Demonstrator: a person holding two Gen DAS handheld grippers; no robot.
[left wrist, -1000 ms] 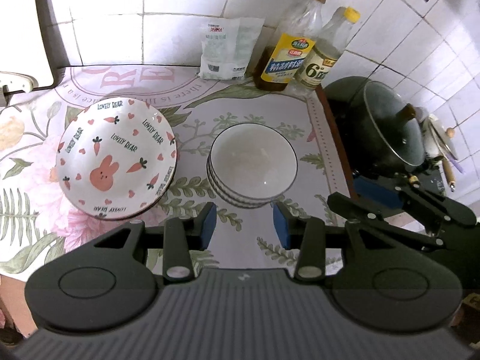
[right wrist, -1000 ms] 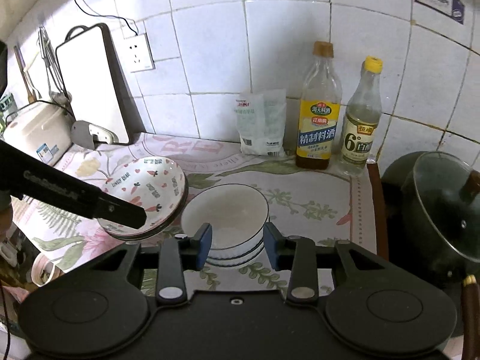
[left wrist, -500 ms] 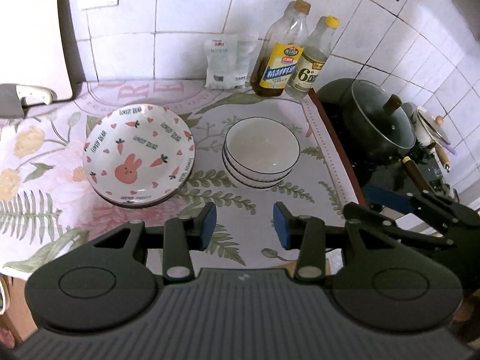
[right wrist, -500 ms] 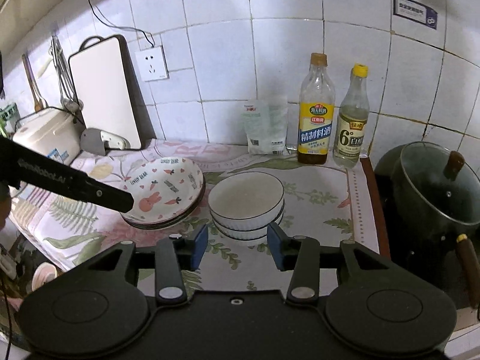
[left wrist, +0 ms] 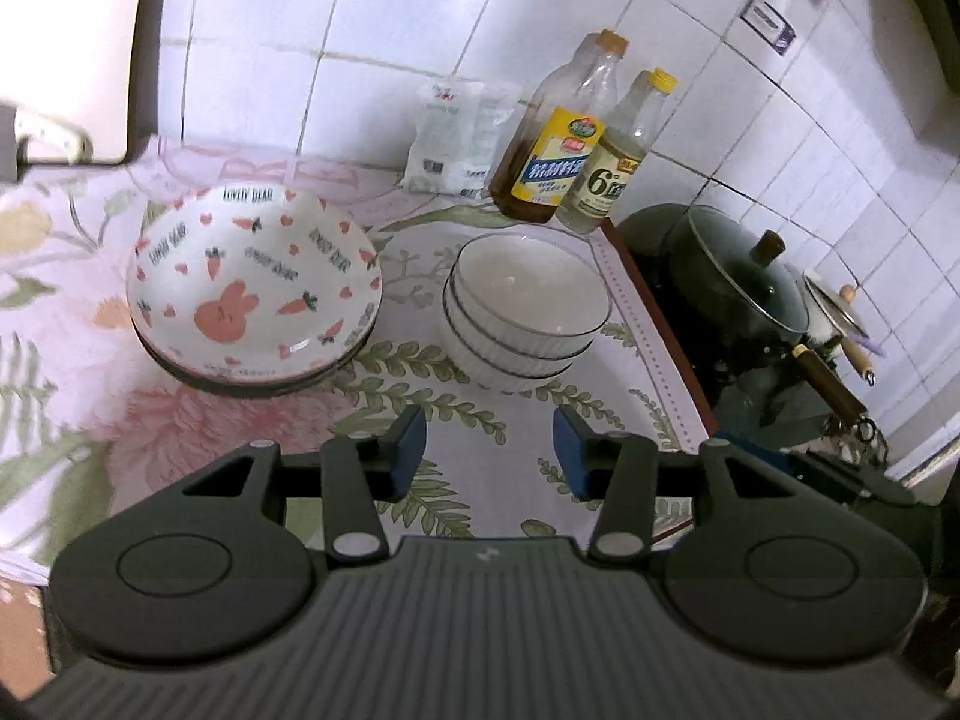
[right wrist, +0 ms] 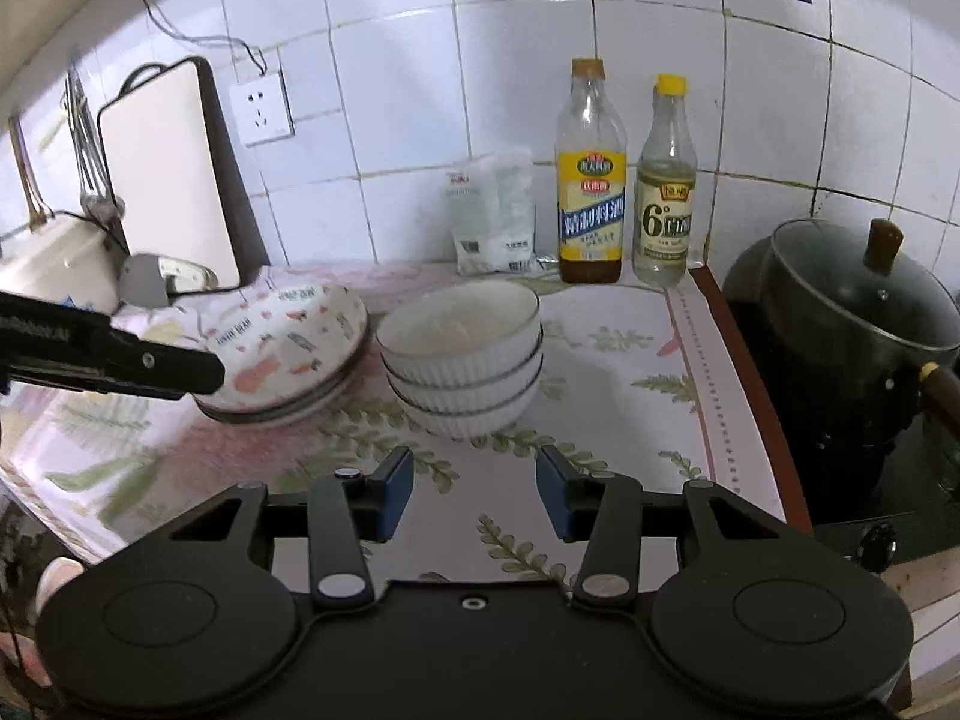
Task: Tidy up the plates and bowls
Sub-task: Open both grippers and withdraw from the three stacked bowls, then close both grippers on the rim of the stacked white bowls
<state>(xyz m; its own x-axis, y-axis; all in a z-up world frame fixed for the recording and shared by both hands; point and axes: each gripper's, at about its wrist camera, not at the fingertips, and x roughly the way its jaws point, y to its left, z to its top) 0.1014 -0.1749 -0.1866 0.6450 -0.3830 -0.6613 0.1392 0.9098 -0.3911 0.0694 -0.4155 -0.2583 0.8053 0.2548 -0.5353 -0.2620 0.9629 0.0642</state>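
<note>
A stack of rabbit-and-carrot patterned plates (left wrist: 252, 294) sits on the floral cloth, with a stack of three white ribbed bowls (left wrist: 522, 312) just to its right. My left gripper (left wrist: 489, 450) hovers in front of both stacks; its jaws are opening and nothing is between them. In the right wrist view the plates (right wrist: 288, 348) and bowls (right wrist: 462, 372) lie ahead of my right gripper (right wrist: 474, 492), which is open and empty, a short way in front of the bowls. The left gripper's black finger (right wrist: 150, 366) reaches in from the left, in front of the plates.
Two sauce bottles (right wrist: 591, 180) (right wrist: 666, 186) and a white bag (right wrist: 495, 216) stand against the tiled wall. A dark pot with a glass lid (right wrist: 852, 324) sits on the stove to the right. A cutting board (right wrist: 168, 180) and a white cooker (right wrist: 54, 264) stand at the left.
Both grippers have pulled back from the stacks and sunk lower, so the view is flatter. Both pairs of jaws stand a little wider. The plates and bowls have not moved.
</note>
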